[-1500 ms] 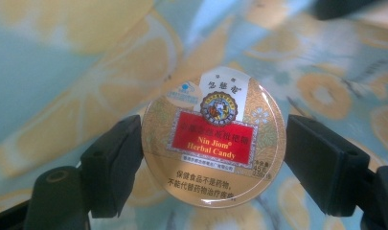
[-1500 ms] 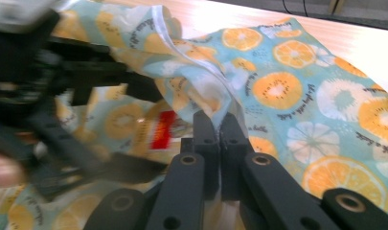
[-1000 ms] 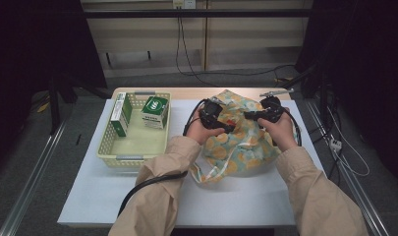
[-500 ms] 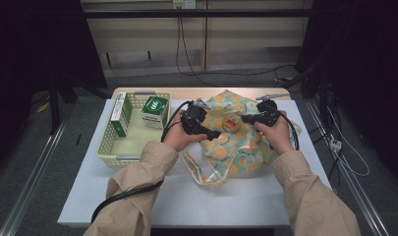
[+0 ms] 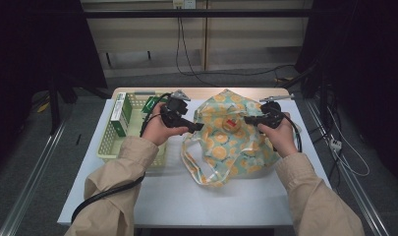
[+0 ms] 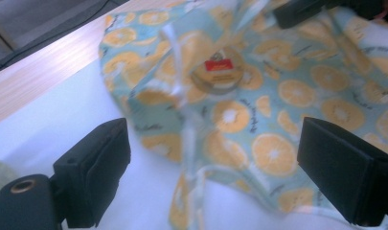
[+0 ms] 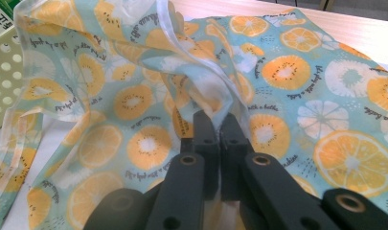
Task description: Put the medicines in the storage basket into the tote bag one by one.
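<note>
Pinching the fruit-print bag (image 7: 134, 100), the right hand-held gripper (image 7: 219, 125) lies level.

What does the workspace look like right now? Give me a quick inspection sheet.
Surface: white table top, wooden strip along its far edge.
Job's things: fruit-print bag lying crumpled on the table, its handles loose at the near left; a small round thing with a red label shows inside it.
Clutter: pale green basket at left, holding green and white boxes.
Grippers: left gripper open, clear of the bag; right gripper shut on the bag's rim.
Cables: black gripper cable beside the left sleeve; wall cables behind.
Surroundings: dark curtains, floor rails.
</note>
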Available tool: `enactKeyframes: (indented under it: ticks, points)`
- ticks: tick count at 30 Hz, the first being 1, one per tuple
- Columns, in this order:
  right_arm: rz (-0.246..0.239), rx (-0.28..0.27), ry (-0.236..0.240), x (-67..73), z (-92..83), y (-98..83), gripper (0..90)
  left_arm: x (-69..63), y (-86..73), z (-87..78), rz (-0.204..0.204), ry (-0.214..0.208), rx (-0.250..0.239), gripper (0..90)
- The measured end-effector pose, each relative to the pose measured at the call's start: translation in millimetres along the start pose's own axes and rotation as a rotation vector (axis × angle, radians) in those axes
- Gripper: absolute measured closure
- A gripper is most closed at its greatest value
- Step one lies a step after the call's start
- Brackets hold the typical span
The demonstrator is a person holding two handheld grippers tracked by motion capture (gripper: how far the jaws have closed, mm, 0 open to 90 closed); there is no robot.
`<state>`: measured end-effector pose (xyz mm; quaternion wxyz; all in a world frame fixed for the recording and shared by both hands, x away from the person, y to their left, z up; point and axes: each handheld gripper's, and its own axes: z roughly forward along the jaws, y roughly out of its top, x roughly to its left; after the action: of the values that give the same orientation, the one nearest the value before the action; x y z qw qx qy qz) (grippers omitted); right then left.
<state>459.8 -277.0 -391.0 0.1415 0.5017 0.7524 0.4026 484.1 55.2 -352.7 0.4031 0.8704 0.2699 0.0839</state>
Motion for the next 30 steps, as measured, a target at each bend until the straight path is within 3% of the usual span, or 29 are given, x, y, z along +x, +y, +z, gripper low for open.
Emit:
enactKeyframes:
  ticks: [6,8,9,10,19,21,22,23,30]
  points:
    - [0.000,-0.001,0.001,-0.5,-0.6,-1.2,88.9,12.6,-6.4,-12.6,-0.013,0.001,-0.010,10.5]
    - [-0.001,0.000,0.001,0.5,-0.6,-0.9,88.9,16.8,-8.6,-17.2,-0.021,0.015,-0.011,10.5]
    - [-0.002,0.000,0.000,0.8,-0.6,-0.8,88.9,18.3,-9.8,-20.2,-0.020,0.050,0.000,10.5]
    - [-0.002,-0.002,0.002,1.0,-0.6,-0.7,88.9,21.5,-11.0,-21.5,-0.019,0.023,0.000,10.6]
    - [-0.005,0.005,0.002,0.7,0.7,-1.1,88.9,41.6,-23.4,-38.8,-0.036,0.071,0.007,10.5]
    - [-0.009,0.005,0.003,0.7,1.6,-1.1,88.9,45.2,-26.2,-40.5,-0.043,0.075,0.002,10.5]
    - [-0.007,0.006,0.003,0.9,1.6,-1.2,88.9,45.6,-27.6,-40.9,-0.048,0.103,0.002,10.5]
    - [-0.007,0.007,0.005,0.9,1.9,-1.3,89.0,48.8,-29.6,-41.2,-0.048,0.083,0.000,10.5]
    - [-0.013,0.009,0.010,1.7,1.9,-0.9,89.0,63.2,-41.3,-41.3,-0.080,0.111,0.015,10.5]
